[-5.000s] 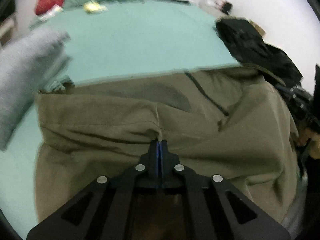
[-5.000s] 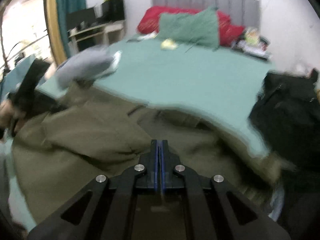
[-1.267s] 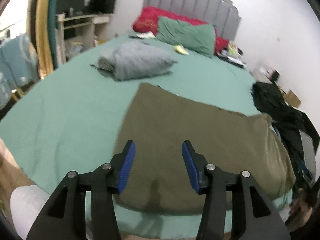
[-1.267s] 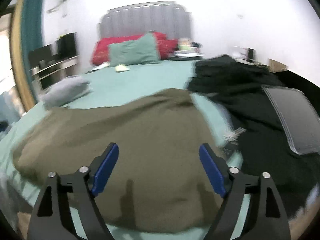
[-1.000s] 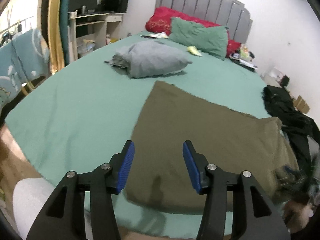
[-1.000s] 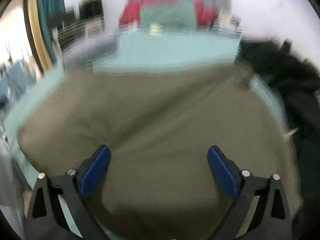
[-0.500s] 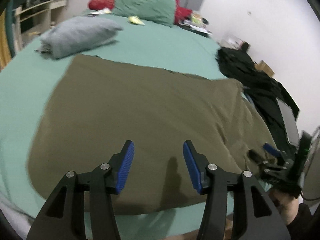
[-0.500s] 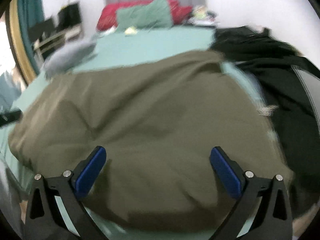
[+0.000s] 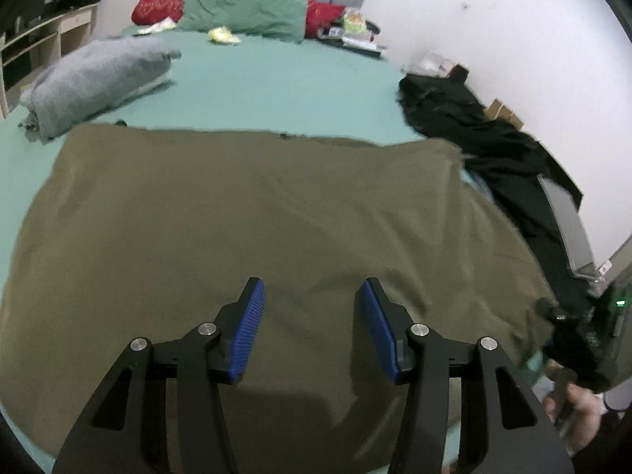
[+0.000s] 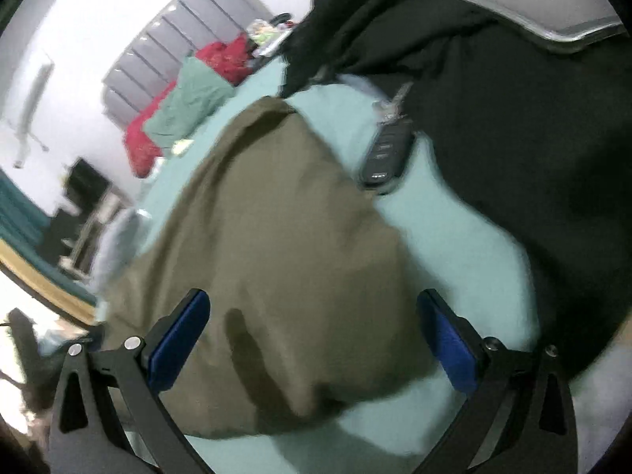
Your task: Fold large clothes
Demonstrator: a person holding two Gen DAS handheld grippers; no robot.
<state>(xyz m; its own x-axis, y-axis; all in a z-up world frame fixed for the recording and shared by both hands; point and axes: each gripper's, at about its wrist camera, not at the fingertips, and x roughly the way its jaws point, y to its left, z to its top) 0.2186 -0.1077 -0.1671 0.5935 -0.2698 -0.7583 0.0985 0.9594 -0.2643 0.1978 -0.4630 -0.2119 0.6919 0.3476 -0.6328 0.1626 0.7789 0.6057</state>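
An olive-green garment (image 9: 256,217) lies folded flat as a wide slab across the near part of a bed with a teal sheet (image 9: 276,83). My left gripper (image 9: 310,308) hovers over its near middle, open, with nothing between the blue pads. My right gripper (image 10: 312,328) stands open and wide over the garment's (image 10: 276,237) near right corner, rolled so the view tilts. The right-hand tool and the hand holding it (image 9: 580,399) appear at the lower right of the left wrist view.
A folded grey garment (image 9: 98,79) lies at the far left of the bed. Green (image 9: 245,8) and red pillows lean on the grey headboard. A black clothing pile (image 9: 493,146) and a black remote-like object (image 10: 387,154) lie right of the olive garment.
Both grippers have swung right and sunk nearer the olive garment. The right view has rolled and now looks at the garment's right corner beside the black pile. Both stay open.
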